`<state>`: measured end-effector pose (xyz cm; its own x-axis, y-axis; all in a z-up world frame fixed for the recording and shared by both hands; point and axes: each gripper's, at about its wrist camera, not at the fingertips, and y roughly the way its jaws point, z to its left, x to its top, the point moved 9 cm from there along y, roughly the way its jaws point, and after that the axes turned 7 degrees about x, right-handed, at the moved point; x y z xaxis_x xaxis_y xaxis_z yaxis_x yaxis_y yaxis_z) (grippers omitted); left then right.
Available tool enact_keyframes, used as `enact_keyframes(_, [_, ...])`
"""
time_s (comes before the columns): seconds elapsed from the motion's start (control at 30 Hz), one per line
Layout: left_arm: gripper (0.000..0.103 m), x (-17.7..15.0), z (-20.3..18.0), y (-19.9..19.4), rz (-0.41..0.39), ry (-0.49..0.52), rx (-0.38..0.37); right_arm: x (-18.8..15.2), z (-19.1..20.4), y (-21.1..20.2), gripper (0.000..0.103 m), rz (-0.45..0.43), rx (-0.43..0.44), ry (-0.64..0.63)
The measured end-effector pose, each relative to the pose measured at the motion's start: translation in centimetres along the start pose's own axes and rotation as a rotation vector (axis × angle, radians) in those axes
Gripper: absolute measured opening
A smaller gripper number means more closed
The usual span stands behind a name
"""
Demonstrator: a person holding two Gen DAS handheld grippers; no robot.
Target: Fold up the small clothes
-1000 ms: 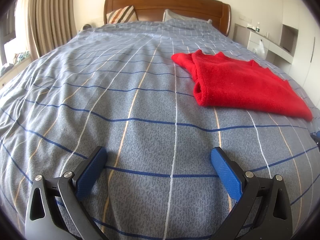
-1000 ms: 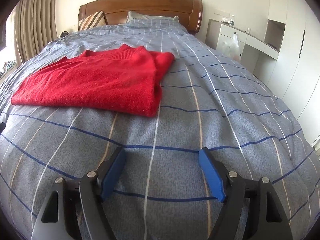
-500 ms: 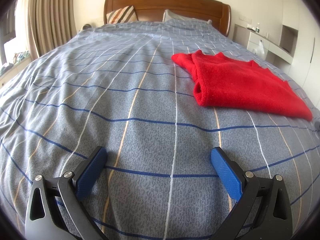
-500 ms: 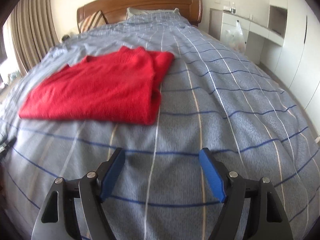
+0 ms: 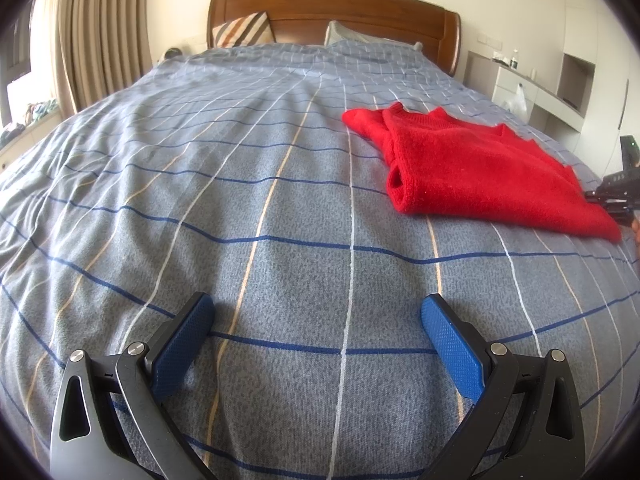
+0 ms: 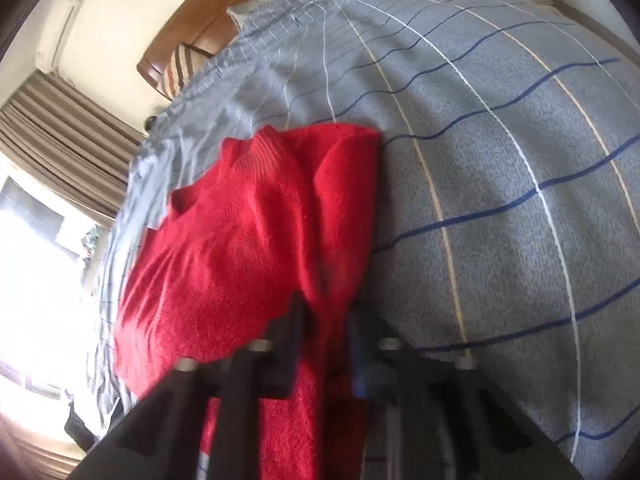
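Note:
A red knit sweater (image 5: 476, 168) lies partly folded on the blue checked bedspread (image 5: 240, 184), to the right of my left gripper (image 5: 316, 316). The left gripper is open and empty, low over the bedspread near the bed's foot. In the right wrist view the sweater (image 6: 248, 240) fills the middle, and my right gripper (image 6: 326, 312) is shut on its near right edge, with red fabric pinched between the fingers. The view is tilted and blurred. The right gripper's body also shows in the left wrist view (image 5: 618, 192) at the sweater's far right edge.
A wooden headboard (image 5: 332, 8) with a striped pillow (image 5: 242, 30) stands at the far end. Curtains (image 5: 100, 36) hang on the left. A white desk and cabinets (image 5: 536, 88) stand on the right.
My right gripper has moved forward to the sweater, rolled to one side and closed on its near right edge. My left gripper has stayed still and open.

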<state>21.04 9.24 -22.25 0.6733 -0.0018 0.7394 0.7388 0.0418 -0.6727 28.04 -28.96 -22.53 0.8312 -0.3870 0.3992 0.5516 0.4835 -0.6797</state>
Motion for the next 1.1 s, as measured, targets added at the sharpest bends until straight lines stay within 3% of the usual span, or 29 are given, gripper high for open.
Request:
enact_keyframes(0.07, [0.102,0.0,0.0,-0.1,-0.004,-0.005,-0.008,0.6,2.9,-1.0,0.009,-0.019,0.002,-0.047])
enact_keyframes(0.23, [0.102,0.0,-0.1,-0.2,-0.015,-0.014,-0.019,1.6,14.9,-1.1,0.009,-0.007,0.09,-0.193])
enact_keyframes(0.33, [0.102,0.0,-0.2,-0.4,-0.02,-0.02,-0.026,1.3,21.2,2.2,0.009,0.046,0.119,-0.256])
enact_keyframes(0.47, [0.102,0.0,-0.2,-0.4,-0.024,-0.027,-0.037,-1.4,26.8,8.4,0.009,0.1,0.066,-0.376])
enact_keyframes(0.67, [0.102,-0.1,-0.2,-0.5,-0.025,-0.03,-0.041,-6.3,29.0,15.7,0.011,0.186,0.053,-0.362])
enact_keyframes(0.7, [0.102,0.0,-0.2,-0.5,-0.026,-0.031,-0.042,-6.8,28.7,16.4,0.02,0.217,0.083,-0.331])
enact_keyframes(0.73, [0.102,-0.1,-0.2,-0.5,-0.026,-0.032,-0.042,-7.3,28.8,16.5,0.037,0.249,0.137,-0.279])
enact_keyframes(0.8, [0.102,-0.1,-0.1,-0.6,-0.029,-0.034,-0.046,-7.0,29.2,15.2,0.057,0.261,0.285,-0.184])
enact_keyframes(0.9, [0.102,-0.2,-0.1,-0.7,-0.033,-0.039,-0.051,-4.8,30.0,11.4,0.058,0.209,0.414,-0.159])
enact_keyframes(0.97, [0.102,-0.2,-0.1,-0.7,-0.033,-0.038,-0.05,-3.2,29.7,9.0,0.058,0.138,0.371,-0.231])
enact_keyframes(1.03, [0.102,-0.2,-0.1,-0.7,-0.033,-0.038,-0.05,-2.4,28.3,7.3,0.058,0.072,0.243,-0.351])
enact_keyframes(1.1, [0.102,-0.2,-0.1,-0.7,-0.033,-0.038,-0.049,-3.3,27.0,7.3,0.057,0.081,0.115,-0.479])
